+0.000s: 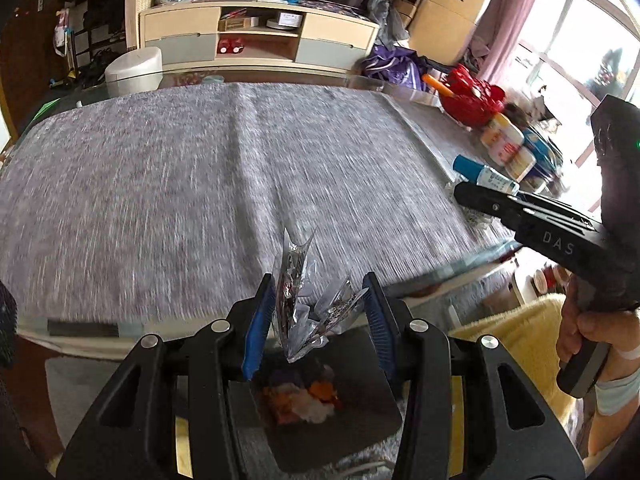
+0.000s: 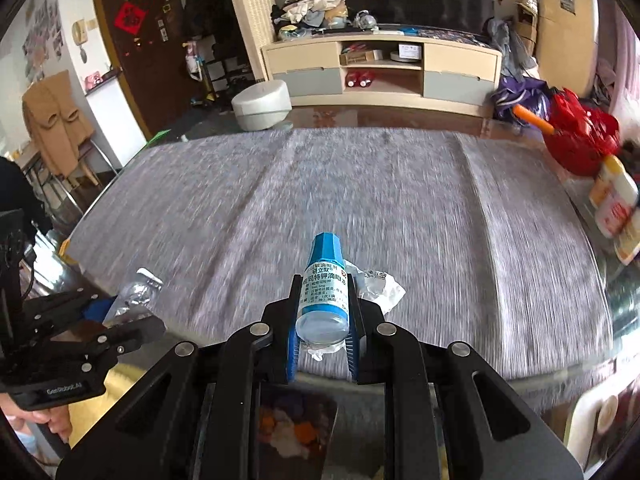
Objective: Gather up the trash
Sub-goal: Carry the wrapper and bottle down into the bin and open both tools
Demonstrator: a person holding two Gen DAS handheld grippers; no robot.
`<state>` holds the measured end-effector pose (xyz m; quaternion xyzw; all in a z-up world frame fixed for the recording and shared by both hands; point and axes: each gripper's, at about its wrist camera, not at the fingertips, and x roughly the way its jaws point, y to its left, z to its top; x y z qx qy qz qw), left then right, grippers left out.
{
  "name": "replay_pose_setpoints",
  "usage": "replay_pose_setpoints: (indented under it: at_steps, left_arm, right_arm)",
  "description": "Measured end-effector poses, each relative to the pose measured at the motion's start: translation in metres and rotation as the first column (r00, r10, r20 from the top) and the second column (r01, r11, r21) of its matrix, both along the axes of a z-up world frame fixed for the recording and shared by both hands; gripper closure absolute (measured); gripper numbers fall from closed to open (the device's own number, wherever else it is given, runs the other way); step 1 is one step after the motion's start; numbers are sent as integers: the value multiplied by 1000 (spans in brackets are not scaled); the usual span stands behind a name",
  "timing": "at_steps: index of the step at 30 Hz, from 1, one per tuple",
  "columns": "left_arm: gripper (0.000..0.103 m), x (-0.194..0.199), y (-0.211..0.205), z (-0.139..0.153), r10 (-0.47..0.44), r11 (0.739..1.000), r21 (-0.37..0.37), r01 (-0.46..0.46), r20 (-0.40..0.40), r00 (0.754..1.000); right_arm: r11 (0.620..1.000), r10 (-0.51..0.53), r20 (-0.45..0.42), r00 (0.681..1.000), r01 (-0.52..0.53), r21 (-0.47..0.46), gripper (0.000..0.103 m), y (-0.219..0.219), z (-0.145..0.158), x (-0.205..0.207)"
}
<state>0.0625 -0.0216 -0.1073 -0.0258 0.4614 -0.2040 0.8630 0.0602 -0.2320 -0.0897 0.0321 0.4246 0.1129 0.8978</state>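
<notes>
My left gripper (image 1: 319, 284) is shut on a crumpled clear plastic wrapper (image 1: 294, 300), held in the air off the near edge of the table. Below it stands a dark bin (image 1: 368, 380) with orange and white scraps inside. My right gripper (image 2: 323, 304) is shut on a small eye-drop bottle (image 2: 322, 276) with a blue cap, and a crumpled white scrap (image 2: 380, 286) sticks out beside its right finger. In the left wrist view the right gripper (image 1: 464, 194) shows at the right with the bottle (image 1: 486, 176). The same bin (image 2: 326, 412) lies under the right gripper.
A table under a grey cloth (image 1: 200, 168) fills the middle. At its right edge are a red bag (image 1: 472, 100) and several bottles and jars (image 1: 506, 146). A yellow cushion (image 1: 520, 332) lies beside the bin. A cabinet (image 2: 380, 72) and a white round appliance (image 2: 262, 104) stand beyond.
</notes>
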Motion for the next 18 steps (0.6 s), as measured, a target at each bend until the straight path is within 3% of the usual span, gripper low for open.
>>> replay_pose_setpoints:
  at_steps: [8,18]
  left_arm:
    - [61,-51,-4,-25,-15,999,31,16,-32,999]
    - [61,-88,-8,-76,-19,996,80,29,-127,992]
  right_arm:
    - [1000,11,-32,999,-11,10,83,0,-23,-53]
    - [999,44,-131,990,-41,30,83,14,-83,-88]
